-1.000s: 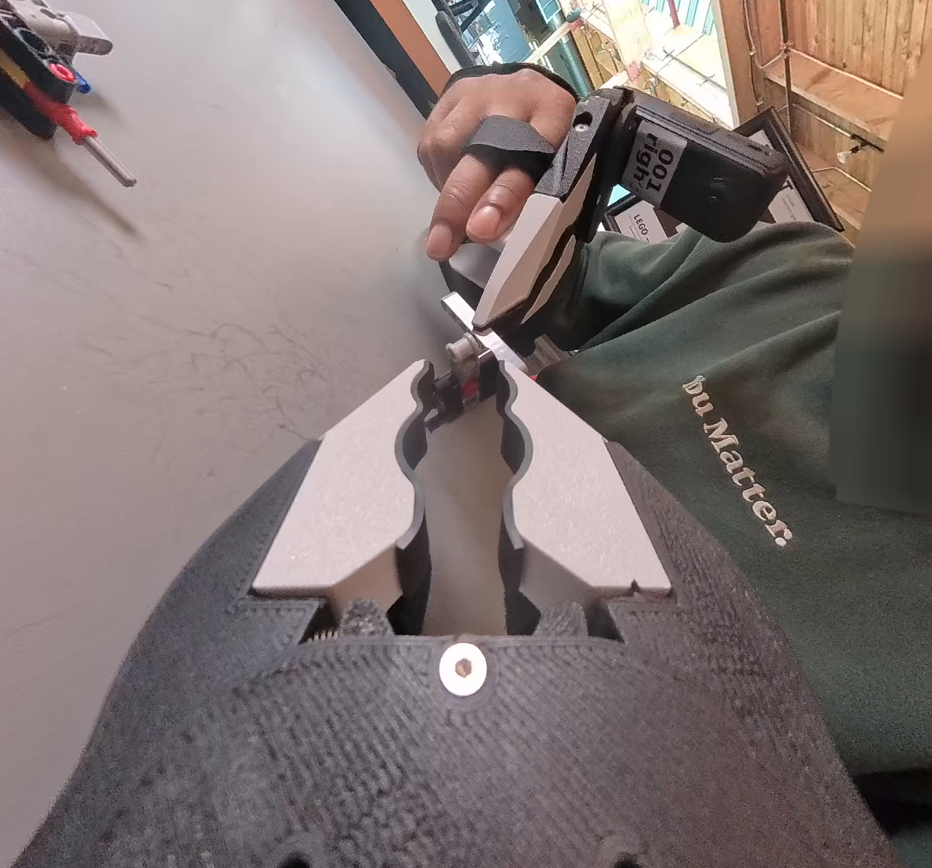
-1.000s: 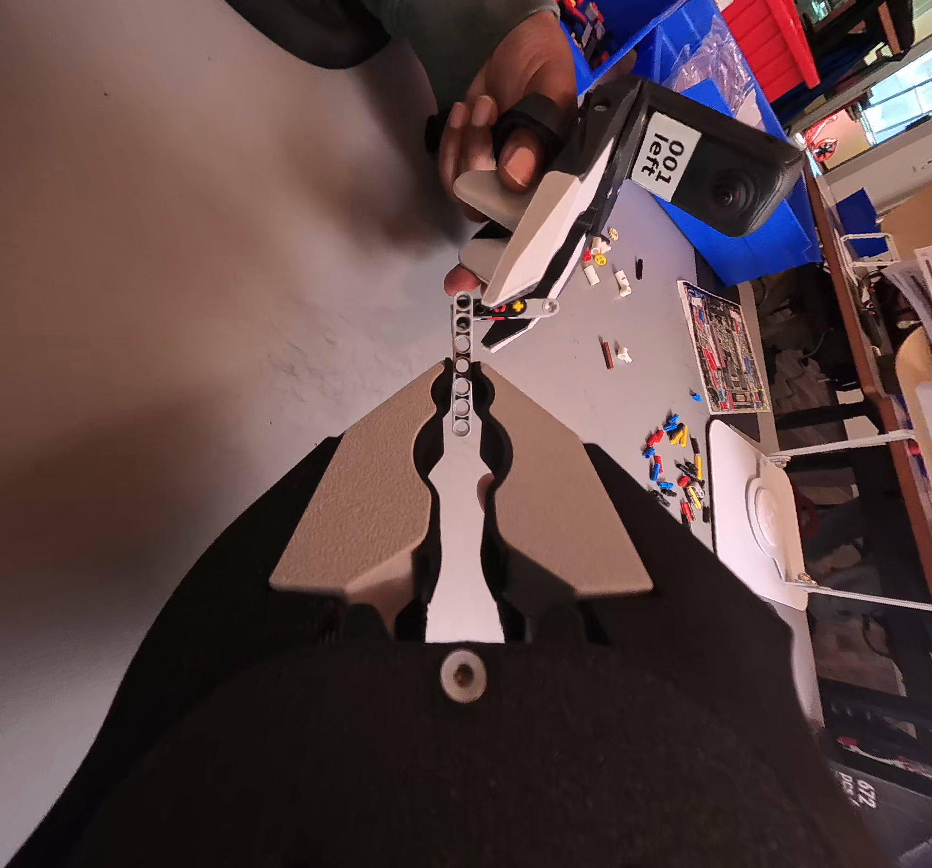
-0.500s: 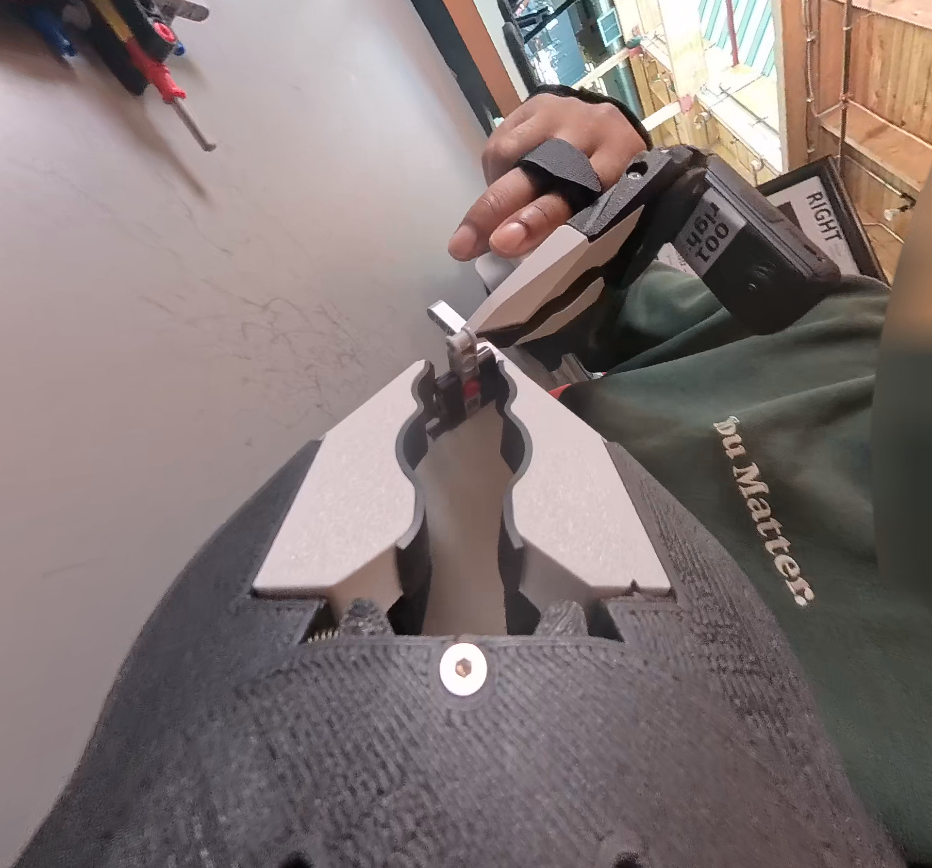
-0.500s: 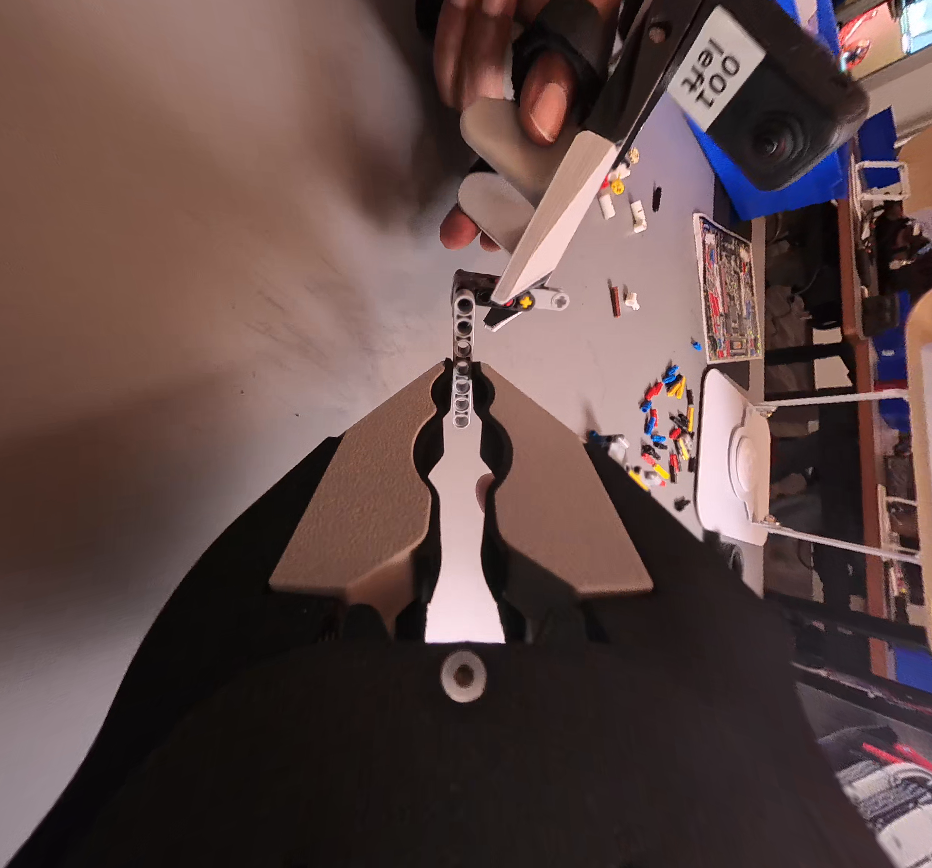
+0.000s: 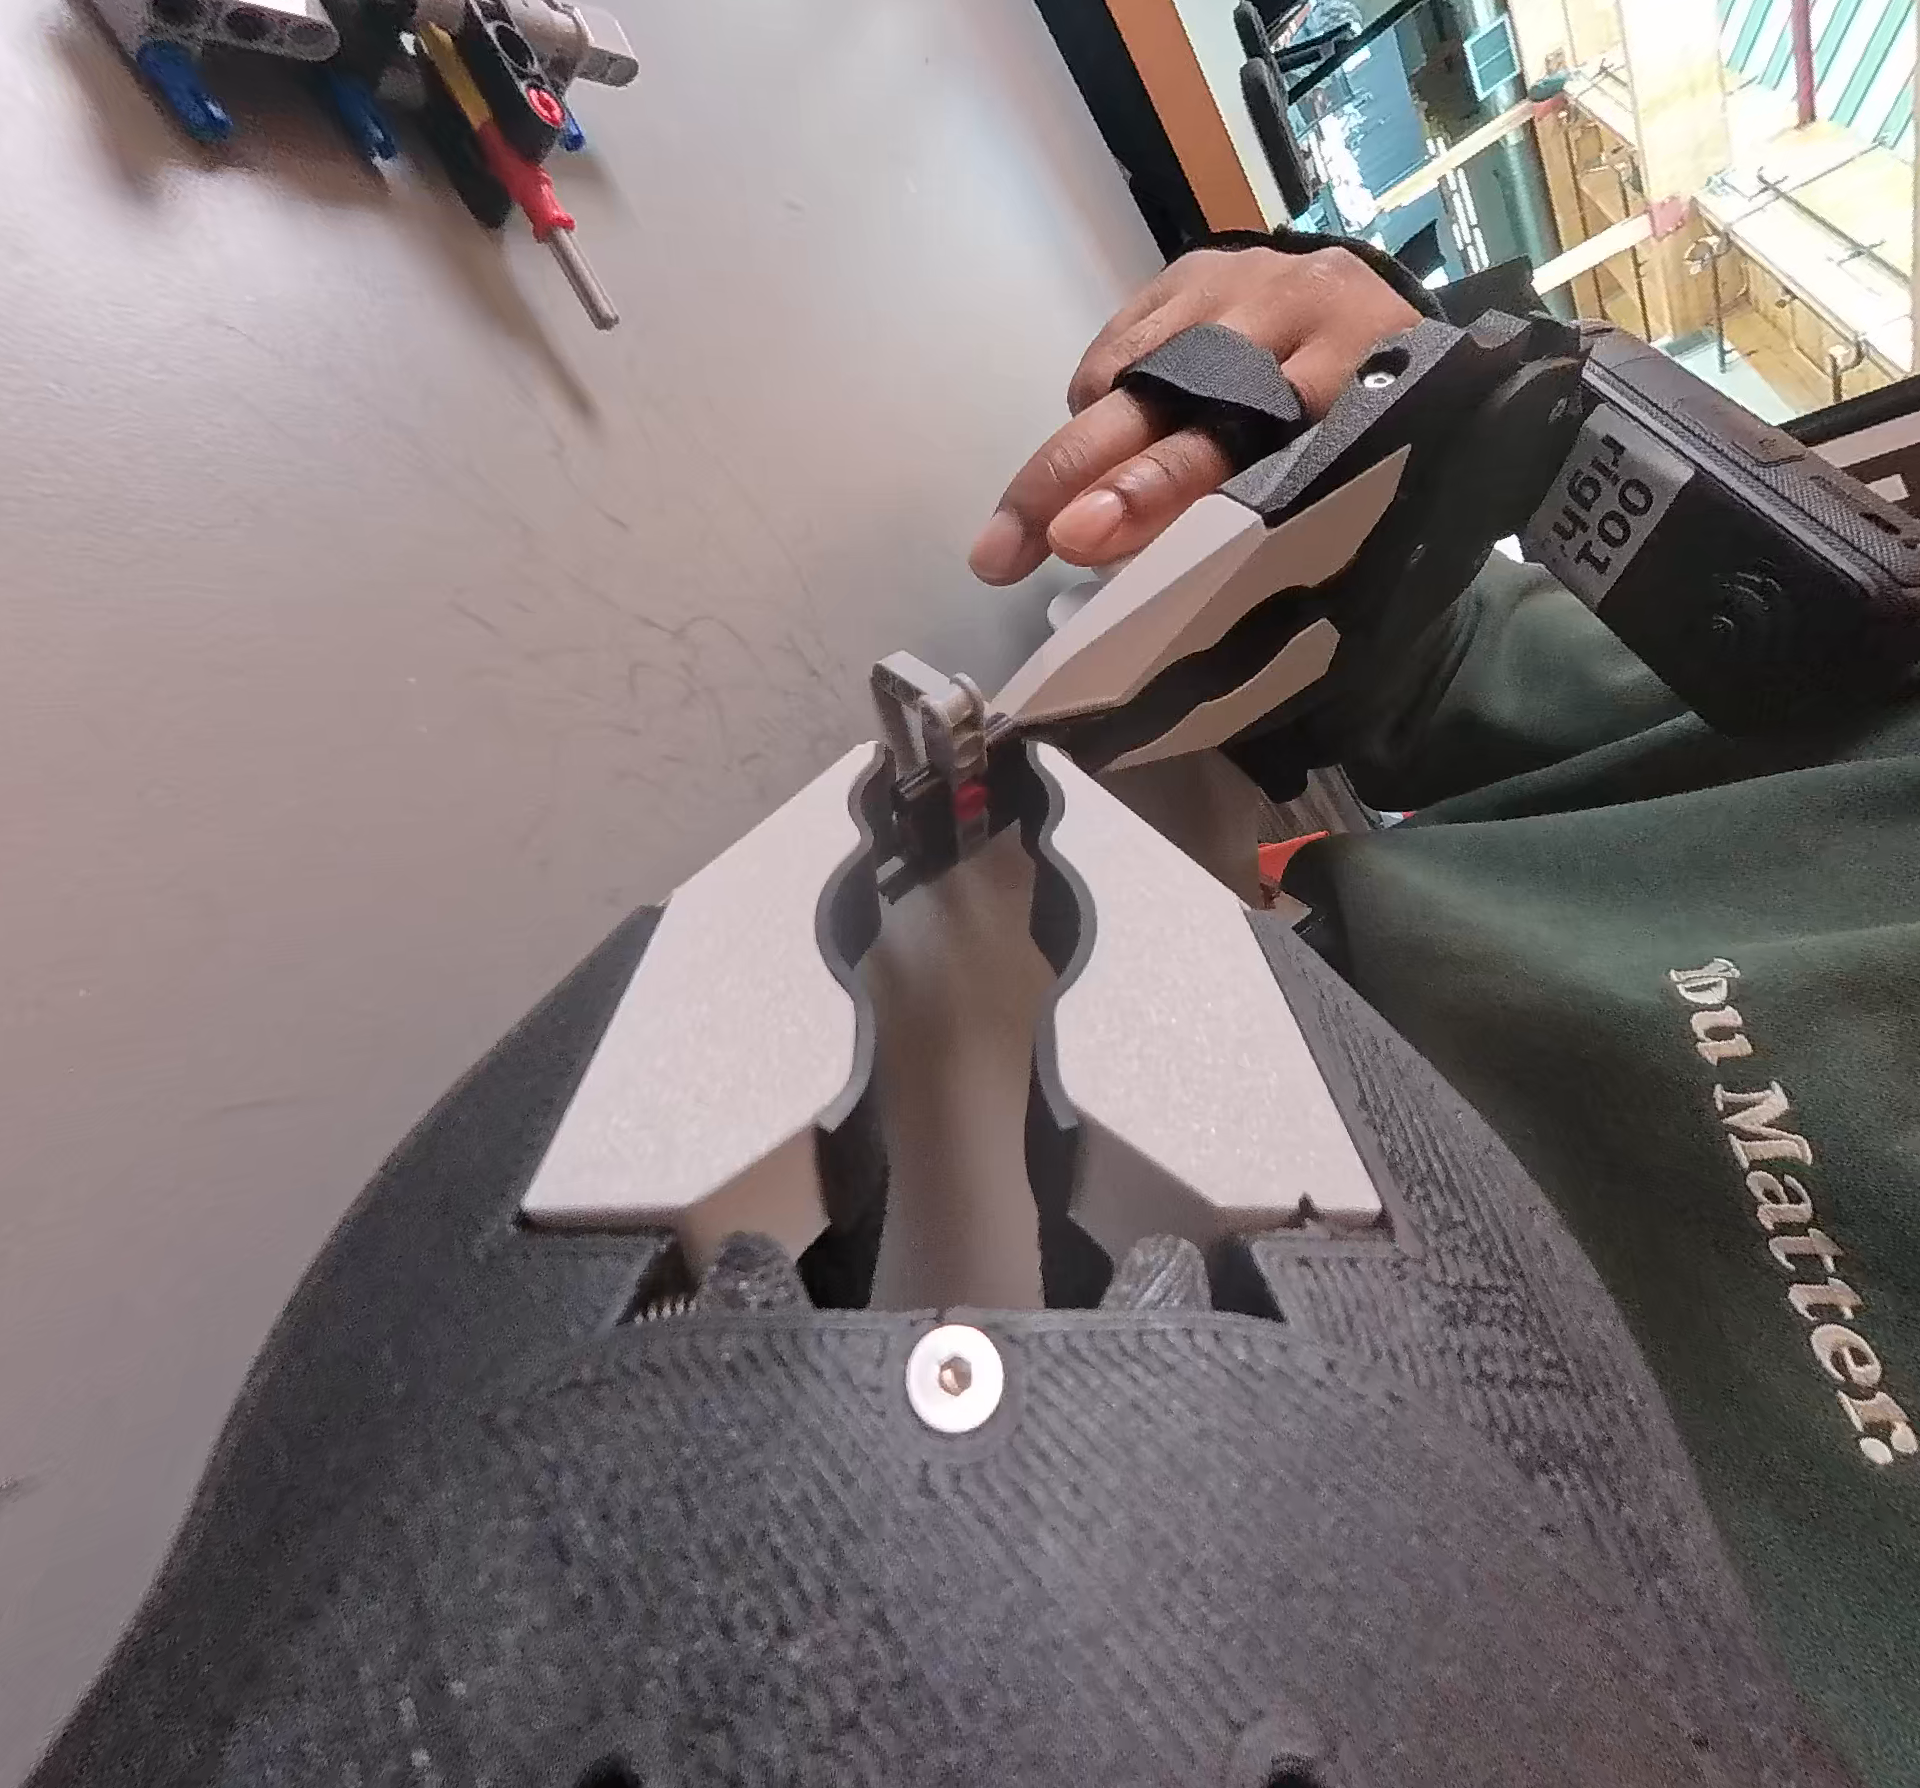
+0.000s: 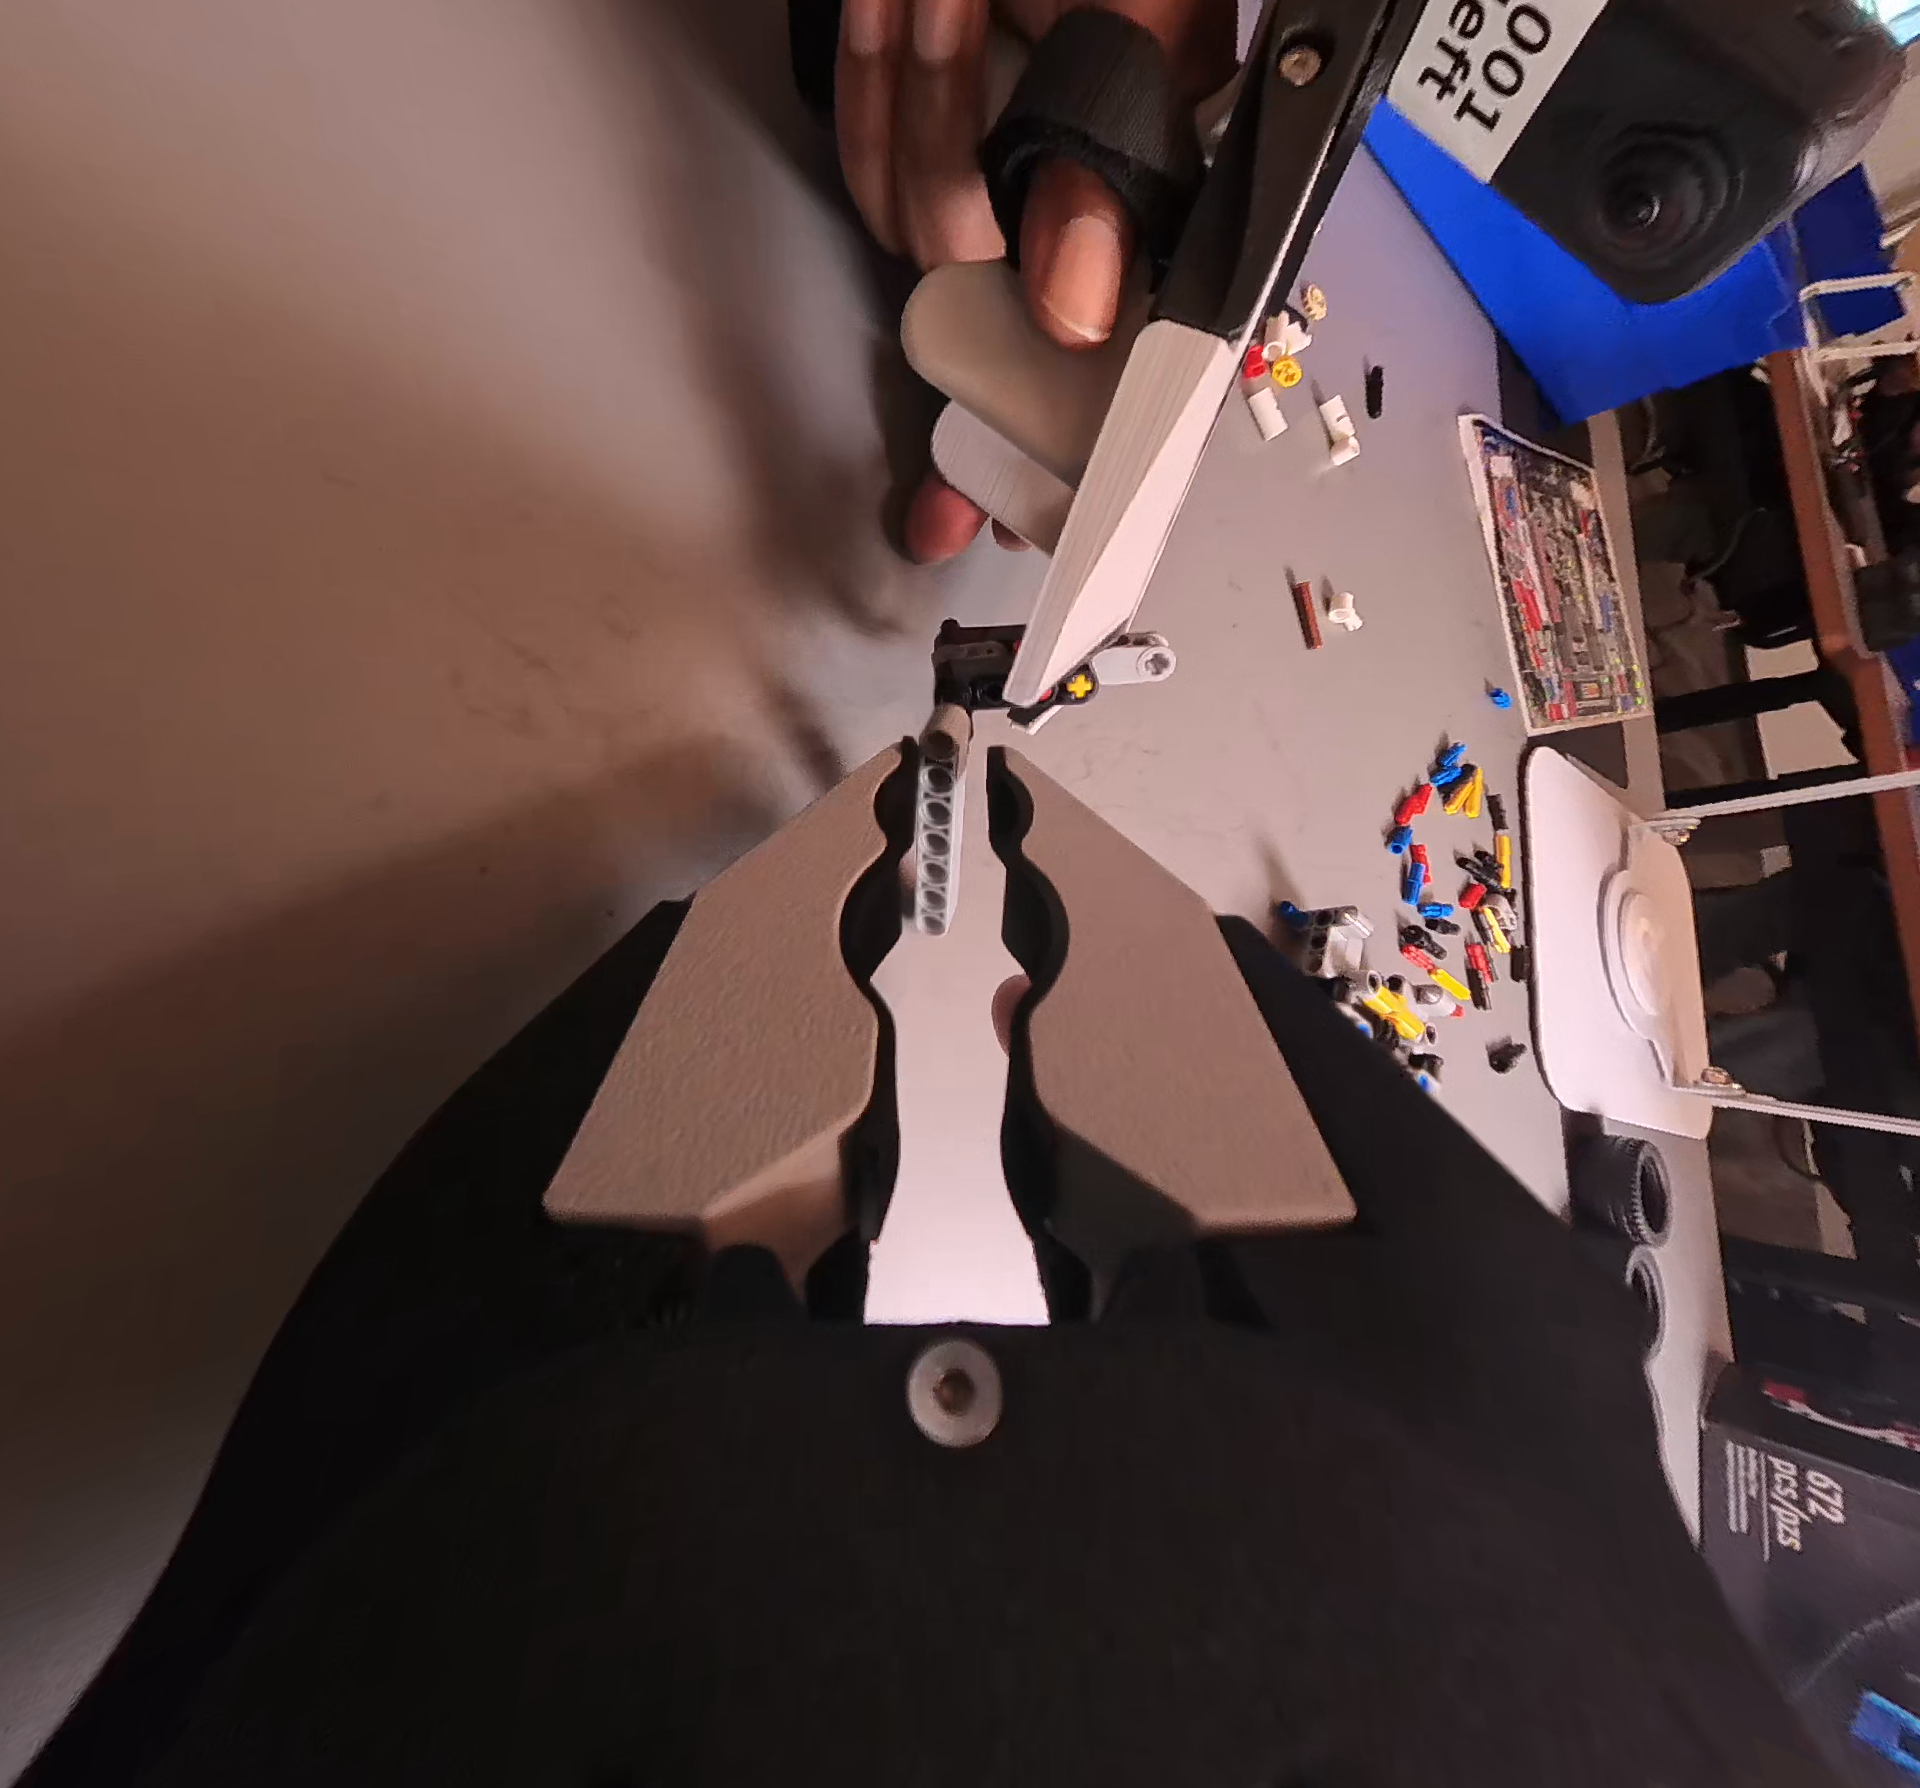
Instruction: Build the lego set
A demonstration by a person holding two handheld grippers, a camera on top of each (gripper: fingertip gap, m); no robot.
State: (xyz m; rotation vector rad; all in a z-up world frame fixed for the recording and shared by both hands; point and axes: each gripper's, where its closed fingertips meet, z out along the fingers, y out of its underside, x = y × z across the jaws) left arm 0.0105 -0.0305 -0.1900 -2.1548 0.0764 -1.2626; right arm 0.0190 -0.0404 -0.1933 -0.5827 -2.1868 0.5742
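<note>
My left gripper (image 5: 951, 756) is shut on a small black, grey and red brick assembly (image 5: 940, 803), pinched between its tips above the grey table (image 5: 364, 595). The right wrist view shows the same gripper (image 6: 1029, 694) holding the assembly (image 6: 971, 663). My right gripper (image 6: 951, 756) is open. A light grey beam with holes (image 6: 935, 850) stands between its fingers, leaning on the left finger (image 6: 790, 959), with a clear gap to the right finger (image 6: 1122, 959). The beam's far end meets the assembly. In the left wrist view my right gripper (image 5: 1013, 722) sits tip to tip with the left.
A partly built grey and black model (image 5: 343, 3) lies at the far left of the table. Loose coloured pieces (image 6: 1455, 886), an instruction booklet (image 6: 1558, 575), a white stand (image 6: 1610, 938), black tyres (image 6: 1631, 1188) and blue bins (image 6: 1558, 304) sit to the right. A person's green sleeve (image 5: 1558, 907) is close. The tips of both grippers are at nearly the same place.
My right jaws were clamped on the grey beam and have now opened off it. My left gripper kept its hold on the assembly. Both grippers turned and the left came closer.
</note>
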